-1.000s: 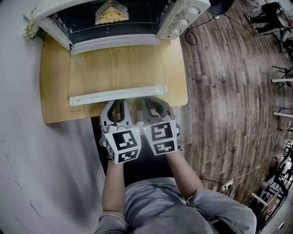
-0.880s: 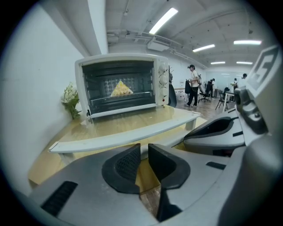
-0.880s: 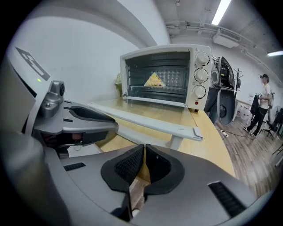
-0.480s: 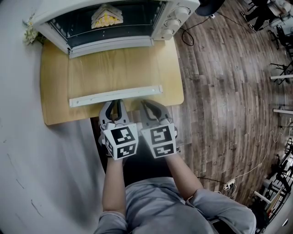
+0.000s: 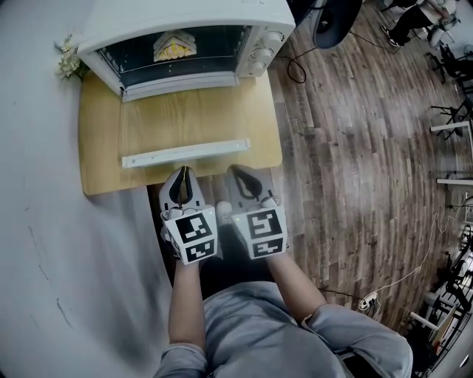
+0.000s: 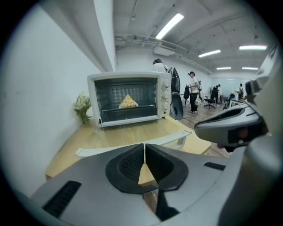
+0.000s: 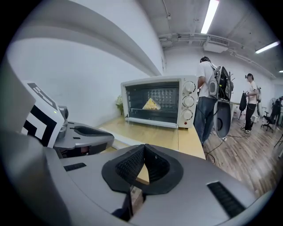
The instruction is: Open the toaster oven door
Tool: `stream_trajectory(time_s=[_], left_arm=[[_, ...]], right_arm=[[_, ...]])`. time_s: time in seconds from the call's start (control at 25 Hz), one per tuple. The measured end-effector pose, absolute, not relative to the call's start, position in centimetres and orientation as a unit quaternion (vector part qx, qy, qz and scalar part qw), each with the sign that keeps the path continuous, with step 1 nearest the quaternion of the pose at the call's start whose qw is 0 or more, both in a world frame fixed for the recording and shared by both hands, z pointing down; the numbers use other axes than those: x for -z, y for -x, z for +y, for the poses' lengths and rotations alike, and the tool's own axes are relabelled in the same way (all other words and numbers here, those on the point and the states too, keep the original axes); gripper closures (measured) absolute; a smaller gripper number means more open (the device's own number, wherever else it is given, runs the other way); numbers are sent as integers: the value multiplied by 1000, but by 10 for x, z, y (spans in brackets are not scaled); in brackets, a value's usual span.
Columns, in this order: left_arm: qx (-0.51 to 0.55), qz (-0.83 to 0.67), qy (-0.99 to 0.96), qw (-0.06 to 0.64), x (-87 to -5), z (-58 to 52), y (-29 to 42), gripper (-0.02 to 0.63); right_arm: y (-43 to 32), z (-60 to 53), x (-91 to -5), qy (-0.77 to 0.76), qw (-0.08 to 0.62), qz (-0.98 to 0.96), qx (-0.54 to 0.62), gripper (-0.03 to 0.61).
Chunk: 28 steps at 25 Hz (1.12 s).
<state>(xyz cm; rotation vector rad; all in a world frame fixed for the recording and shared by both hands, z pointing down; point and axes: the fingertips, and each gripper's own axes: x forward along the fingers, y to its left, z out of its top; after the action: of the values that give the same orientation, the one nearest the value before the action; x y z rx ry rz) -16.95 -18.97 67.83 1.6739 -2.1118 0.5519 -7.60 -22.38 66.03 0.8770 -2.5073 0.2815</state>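
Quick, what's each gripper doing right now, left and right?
Left gripper: shut, jaws have just been closing, nothing between them.
Right gripper: shut, empty.

No word, brand name or number can be read in any view. The only signs are black-and-white square code patterns, without letters, printed on the faces of the left white marker cube (image 5: 194, 235) and the right white marker cube (image 5: 259, 230), both held just off the near edge of the light wooden table (image 5: 100, 148). The marks round the three round knobs (image 7: 189, 101) of the white metal toaster oven (image 5: 185, 15), at the table's far edge, are too small to read.
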Motion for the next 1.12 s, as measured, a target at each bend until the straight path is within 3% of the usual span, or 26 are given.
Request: stream_trajectory(time_s=[1.12], left_arm=[[-59, -763, -634, 112, -429, -102, 160, 611]], right_arm=[[84, -143, -418, -299, 85, -947, -77, 578]])
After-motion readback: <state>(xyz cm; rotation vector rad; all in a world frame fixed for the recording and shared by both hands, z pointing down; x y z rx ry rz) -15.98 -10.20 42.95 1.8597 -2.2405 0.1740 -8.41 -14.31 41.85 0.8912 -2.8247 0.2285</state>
